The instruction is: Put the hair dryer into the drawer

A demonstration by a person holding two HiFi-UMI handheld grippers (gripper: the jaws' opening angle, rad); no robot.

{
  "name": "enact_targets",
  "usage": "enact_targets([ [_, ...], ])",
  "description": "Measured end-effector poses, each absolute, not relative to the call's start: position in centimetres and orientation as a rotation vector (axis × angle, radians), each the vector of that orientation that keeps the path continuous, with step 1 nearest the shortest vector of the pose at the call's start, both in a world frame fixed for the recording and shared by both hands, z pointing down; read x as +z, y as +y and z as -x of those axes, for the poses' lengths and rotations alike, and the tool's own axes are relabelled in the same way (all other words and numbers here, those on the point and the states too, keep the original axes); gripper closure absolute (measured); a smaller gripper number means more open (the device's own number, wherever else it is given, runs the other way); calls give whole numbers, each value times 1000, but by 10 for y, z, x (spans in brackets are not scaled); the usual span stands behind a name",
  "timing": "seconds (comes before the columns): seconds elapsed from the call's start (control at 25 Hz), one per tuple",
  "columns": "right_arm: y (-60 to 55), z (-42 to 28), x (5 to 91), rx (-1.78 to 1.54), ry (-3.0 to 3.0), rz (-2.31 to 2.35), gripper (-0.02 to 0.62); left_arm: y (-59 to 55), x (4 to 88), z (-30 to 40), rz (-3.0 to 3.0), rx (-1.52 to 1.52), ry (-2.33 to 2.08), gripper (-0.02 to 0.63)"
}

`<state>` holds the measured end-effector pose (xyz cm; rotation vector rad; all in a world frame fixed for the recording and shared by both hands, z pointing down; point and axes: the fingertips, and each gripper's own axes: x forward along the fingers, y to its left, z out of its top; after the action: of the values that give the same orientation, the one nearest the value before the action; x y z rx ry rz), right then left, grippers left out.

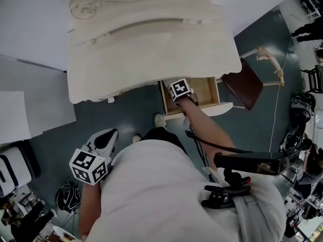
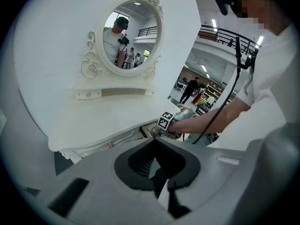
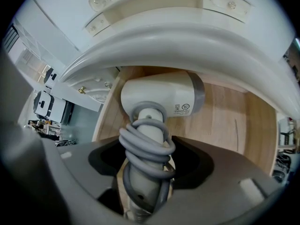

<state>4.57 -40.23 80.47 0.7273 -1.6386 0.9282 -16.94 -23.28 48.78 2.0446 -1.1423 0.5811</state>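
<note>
A white hair dryer (image 3: 159,95) with a grey cord wound round its handle lies in the open wooden drawer (image 3: 225,121) under the dressing table's top. My right gripper (image 3: 147,172) points steeply down into the drawer (image 1: 207,92). The handle stands between its jaws, which sit spread and do not look pressed on it. In the head view only the marker cube of that right gripper (image 1: 184,97) shows, and the dryer is hidden. My left gripper (image 1: 103,140) hangs low at my left side, away from the drawer, its jaws together and empty (image 2: 161,177).
The white dressing table (image 1: 151,49) overhangs the drawer, with an oval mirror (image 2: 131,34) above it. A brown stool (image 1: 245,84) stands right of the drawer. Bags and equipment (image 1: 68,198) lie on the dark floor at the left and right. My shoes (image 1: 160,120) are just before the drawer.
</note>
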Motion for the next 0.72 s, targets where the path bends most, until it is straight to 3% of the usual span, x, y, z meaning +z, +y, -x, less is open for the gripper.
enact_targets([
  [0.36,-396,-48,797,903,-1634,-720,248,-221,486,176,-2048,554,-1149,603],
  [0.72,-387,-59,774,893,-1647,-801,242,-214,484,182,-2103,538,-1095,603],
])
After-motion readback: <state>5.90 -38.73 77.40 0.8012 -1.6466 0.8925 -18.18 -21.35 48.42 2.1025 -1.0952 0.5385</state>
